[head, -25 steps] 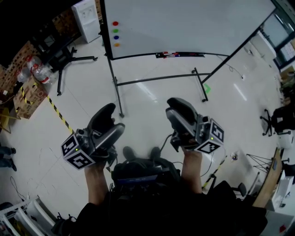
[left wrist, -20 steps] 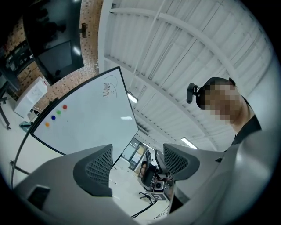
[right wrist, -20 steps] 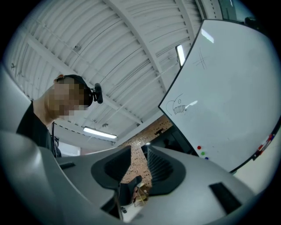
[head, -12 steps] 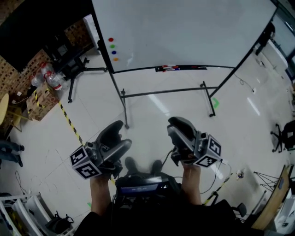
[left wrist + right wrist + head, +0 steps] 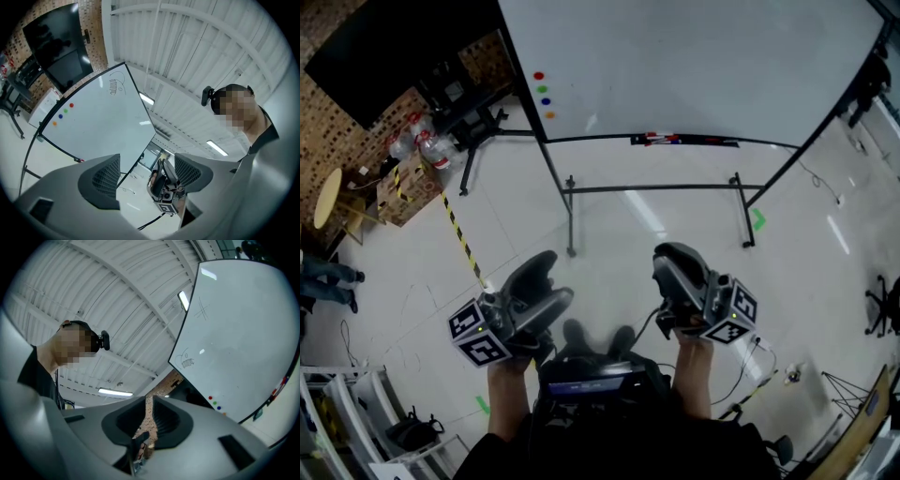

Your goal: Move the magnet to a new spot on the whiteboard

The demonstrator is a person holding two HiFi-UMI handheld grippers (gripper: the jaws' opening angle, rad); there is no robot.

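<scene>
Holds left gripper (image 5: pixel 546 281) spread and empty, right gripper (image 5: pixel 675 267) closed on nothing, both well short of the whiteboard (image 5: pixel 694 66) with its magnets (image 5: pixel 544 95)

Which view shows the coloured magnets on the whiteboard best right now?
The head view: the four magnets form a clear column near the left edge of the whiteboard. The left gripper view shows them too, on a slanted board. The right gripper view shows only tiny dots low on the board.
</scene>
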